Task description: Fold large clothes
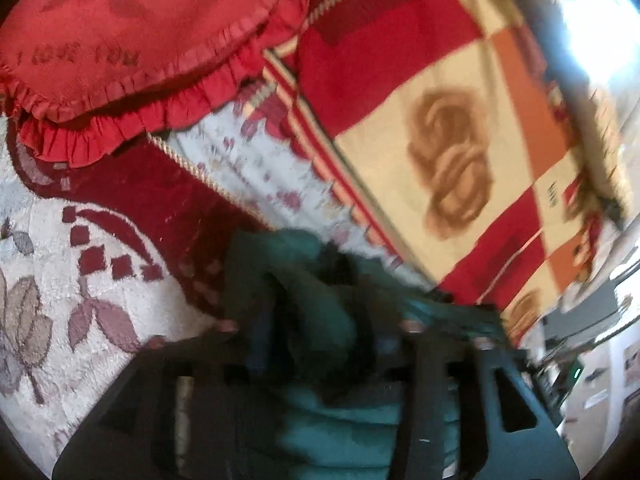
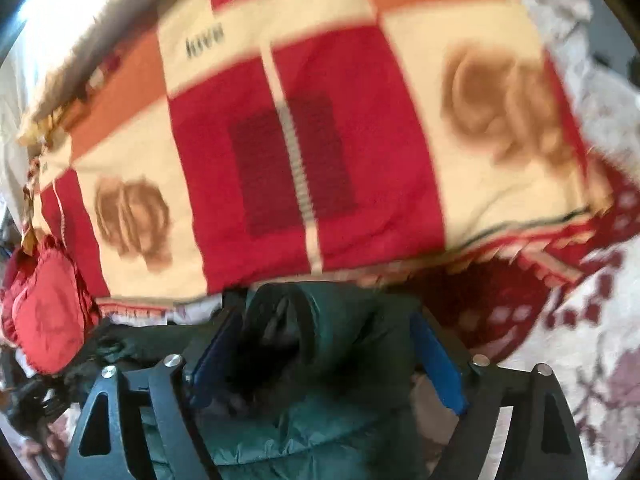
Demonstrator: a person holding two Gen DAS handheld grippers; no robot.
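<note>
- Left wrist view: the left gripper point(image 1: 316, 332), its black fingers blurred, stands with its jaws apart around a bunched fold of the dark green padded garment point(image 1: 320, 408); whether the pads press the cloth I cannot tell.
- The garment's quilted, slightly shiny fabric lies heaped between and under the fingers, on the fluffy white carpet with dark red leaf and square patterns point(image 1: 60, 264).
- Only this view shows clearly the red satin cushion with a ruffled edge and stitched lettering point(image 1: 132, 40), lying at the upper left, overlapping the carpet and just beside the blanket.
- The plush checked blanket in red, cream and orange with brown rose motifs point(image 1: 420, 128) runs diagonally across the right half; a twisted cream cord edges the cloth beneath it.
- Bright window light washes out the upper right corner.
- Right wrist view: the right gripper point(image 2: 320, 348) has its jaws wide, blue pads point(image 2: 436, 364) on black fingers with silver bolts; a rounded hump of the same green garment rises between them, and the pads seem to stand clear of it.
- Here the blanket fills the upper picture flat-on, showing a dark red rectangle crossed by a striped band, which the other view does not give.
- The cushion shows small at the left edge; the carpet at the right.
</note>
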